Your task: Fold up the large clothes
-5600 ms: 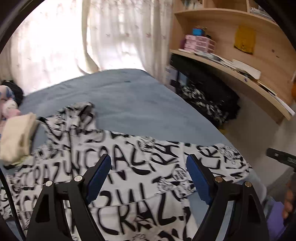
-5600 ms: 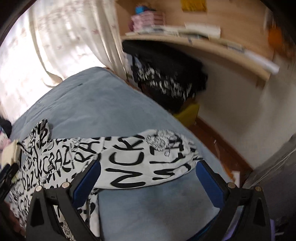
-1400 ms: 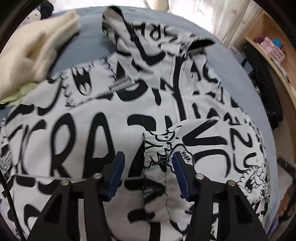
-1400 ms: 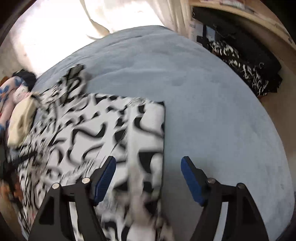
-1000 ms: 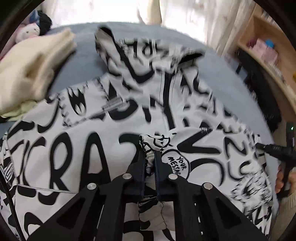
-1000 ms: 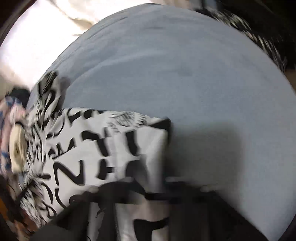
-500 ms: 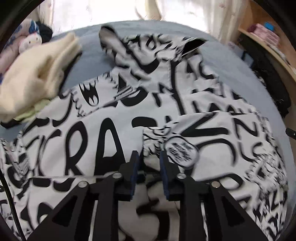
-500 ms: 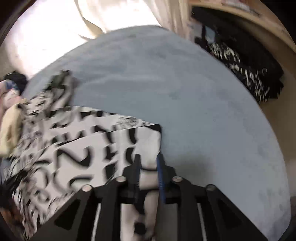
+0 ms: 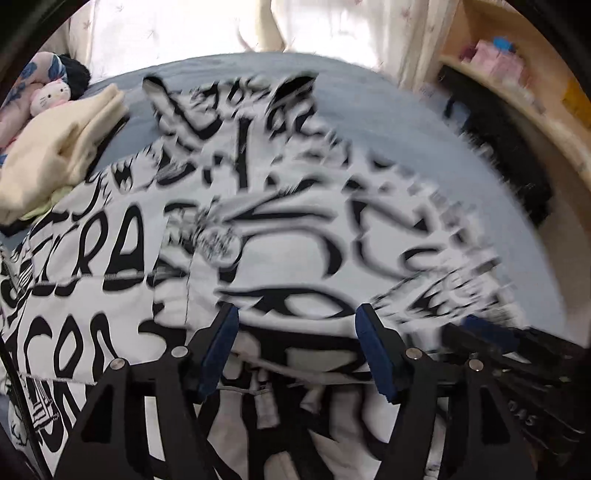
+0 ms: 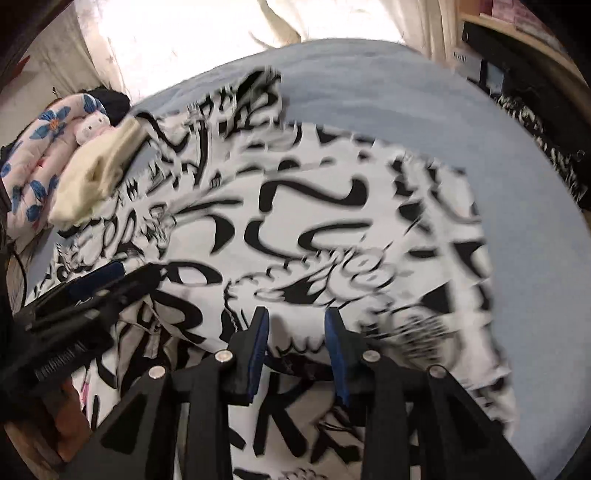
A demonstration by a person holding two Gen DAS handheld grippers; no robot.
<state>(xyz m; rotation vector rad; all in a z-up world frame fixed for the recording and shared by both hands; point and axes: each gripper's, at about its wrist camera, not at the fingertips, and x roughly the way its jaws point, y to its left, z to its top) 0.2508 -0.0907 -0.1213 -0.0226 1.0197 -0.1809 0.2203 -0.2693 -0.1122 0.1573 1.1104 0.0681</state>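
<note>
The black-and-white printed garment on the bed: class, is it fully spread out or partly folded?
Partly folded. On the printed garment, one sleeve lies doubled across the body, its edge overlapping the print beneath.

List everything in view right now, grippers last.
hoodie: one, white with black lettering, spread on the bed
bed: one, blue-grey cover, under the hoodie
cream garment: one, folded, left of the hoodie
plush toy: one, pink and white, far left
curtains: pale, behind the bed
shelves: wooden, at right
left gripper: black, blue pads, open over the hoodie
right gripper: black, blue pads, open over the hoodie
</note>
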